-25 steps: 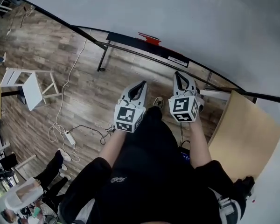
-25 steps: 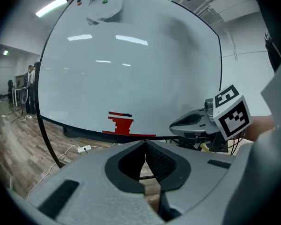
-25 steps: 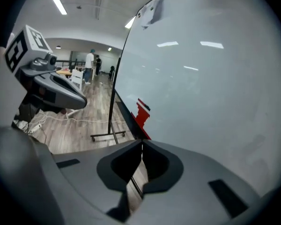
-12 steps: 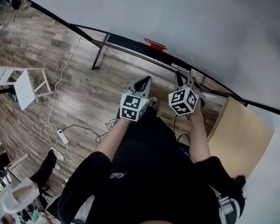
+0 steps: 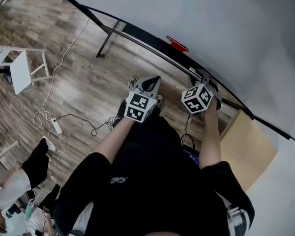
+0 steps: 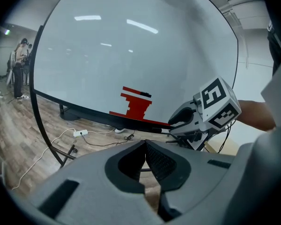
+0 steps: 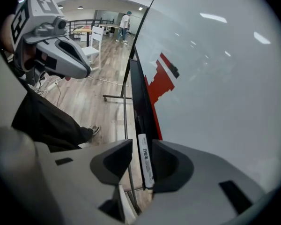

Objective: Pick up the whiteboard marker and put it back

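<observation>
The white whiteboard marker (image 7: 146,161) lies along the black tray (image 7: 139,111) at the foot of the whiteboard (image 5: 211,23). My right gripper (image 7: 141,145) points steeply down over it. Its jaws are opening, with the marker between them and a gap on its left side. In the head view the right gripper (image 5: 201,77) is at the tray, right of the red drawing (image 5: 176,44). My left gripper (image 5: 154,81) hangs in the air to the left, shut and empty, and its pads meet in the left gripper view (image 6: 145,146).
The whiteboard stands on a black frame with a leg (image 5: 105,45) on the wooden floor. A white chair (image 5: 19,73) and a cable with a power strip (image 5: 54,127) lie to the left. A pale wooden tabletop (image 5: 246,146) is at the right. A person (image 5: 10,191) sits at bottom left.
Both grippers have sunk and moved toward the whiteboard's tray. The right gripper has rolled and tipped further down. The head view has swung, so the board looks steeper.
</observation>
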`<state>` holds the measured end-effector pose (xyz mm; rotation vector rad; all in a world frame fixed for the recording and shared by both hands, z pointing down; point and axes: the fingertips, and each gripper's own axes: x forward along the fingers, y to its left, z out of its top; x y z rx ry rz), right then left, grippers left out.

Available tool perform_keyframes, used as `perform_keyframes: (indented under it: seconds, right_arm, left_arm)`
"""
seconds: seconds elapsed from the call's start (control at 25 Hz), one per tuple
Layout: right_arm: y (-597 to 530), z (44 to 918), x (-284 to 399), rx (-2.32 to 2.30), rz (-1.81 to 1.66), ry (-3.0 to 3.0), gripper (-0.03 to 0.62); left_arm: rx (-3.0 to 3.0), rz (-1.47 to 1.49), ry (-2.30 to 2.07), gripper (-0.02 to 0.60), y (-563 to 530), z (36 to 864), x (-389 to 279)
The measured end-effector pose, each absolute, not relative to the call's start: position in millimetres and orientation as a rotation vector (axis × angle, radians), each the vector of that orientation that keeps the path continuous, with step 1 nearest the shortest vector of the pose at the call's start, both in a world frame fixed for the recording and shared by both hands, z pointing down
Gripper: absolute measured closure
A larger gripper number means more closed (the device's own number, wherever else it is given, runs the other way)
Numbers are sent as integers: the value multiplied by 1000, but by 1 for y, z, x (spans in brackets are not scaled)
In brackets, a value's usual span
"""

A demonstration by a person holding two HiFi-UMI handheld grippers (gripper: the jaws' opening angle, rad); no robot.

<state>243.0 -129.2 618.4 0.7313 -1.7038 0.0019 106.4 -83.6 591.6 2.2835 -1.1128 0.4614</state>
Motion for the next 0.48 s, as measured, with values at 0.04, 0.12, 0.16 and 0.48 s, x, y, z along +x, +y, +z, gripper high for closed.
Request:
perform_keyframes:
  seconds: [0.04, 0.12, 0.16, 0.48]
  right_arm:
    - [-131, 621, 243, 713, -3, -1698, 477]
    - [-133, 627, 245, 667, -24, -1670, 477]
    - [-134, 631, 247, 644, -35, -1649, 477]
    - [-136, 652, 254, 578, -82, -1579, 505]
  left_arm:
    - [2280, 461, -1121, 575, -85, 591, 103]
    - [2267, 462, -1140, 575, -85, 592, 97]
    - [2258, 463, -1148, 575, -85, 593, 94]
    - [2231, 468, -1187, 575, -82, 596, 87]
